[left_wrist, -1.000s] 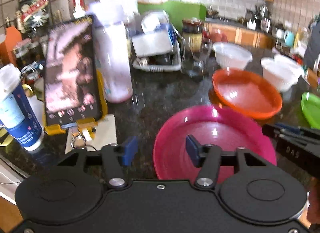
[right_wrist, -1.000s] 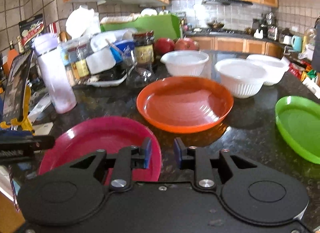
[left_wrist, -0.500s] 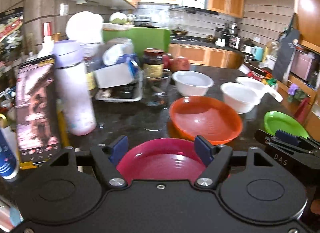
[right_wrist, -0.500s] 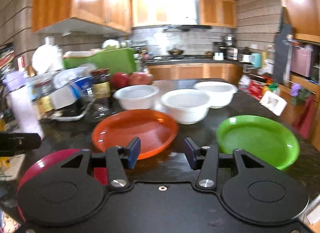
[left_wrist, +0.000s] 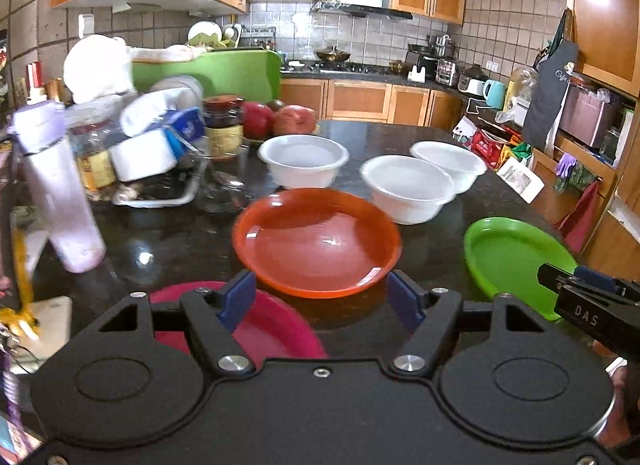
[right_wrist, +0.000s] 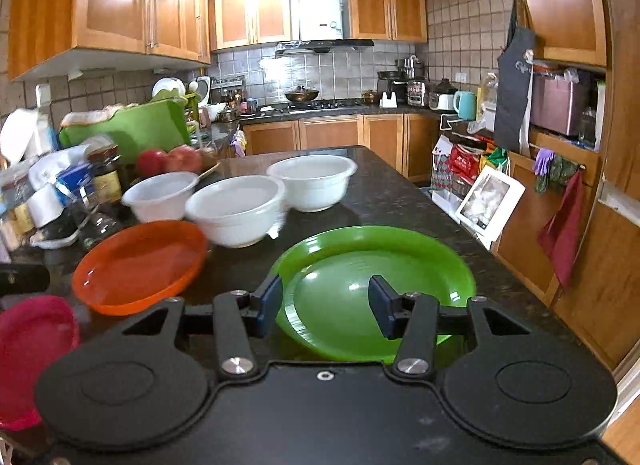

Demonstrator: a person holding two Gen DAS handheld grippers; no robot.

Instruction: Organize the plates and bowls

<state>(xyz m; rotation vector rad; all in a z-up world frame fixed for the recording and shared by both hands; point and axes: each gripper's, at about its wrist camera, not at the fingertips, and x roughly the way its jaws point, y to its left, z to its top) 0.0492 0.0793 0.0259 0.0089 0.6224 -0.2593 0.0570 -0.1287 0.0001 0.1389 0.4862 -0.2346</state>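
Note:
On the dark counter lie a pink plate (left_wrist: 276,333), an orange plate (left_wrist: 316,241) and a green plate (left_wrist: 508,257), with three white bowls (left_wrist: 304,159) (left_wrist: 408,187) (left_wrist: 448,159) behind them. My left gripper (left_wrist: 322,299) is open and empty, above the gap between the pink and orange plates. My right gripper (right_wrist: 326,305) is open and empty, just above the near side of the green plate (right_wrist: 376,265). The right wrist view also shows the orange plate (right_wrist: 140,265), the pink plate (right_wrist: 32,349) and the bowls (right_wrist: 236,209).
Clutter stands at the left: a lilac bottle (left_wrist: 60,189), a jar (left_wrist: 222,125), a tray of packets (left_wrist: 152,169), apples (left_wrist: 294,119) and a green board (left_wrist: 208,75). The counter's right edge (right_wrist: 516,277) drops off toward cabinets.
Both grippers have swung to the right and opened wider. The left view moved from the pink plate toward the orange one; the right view moved from the orange plate to the green one.

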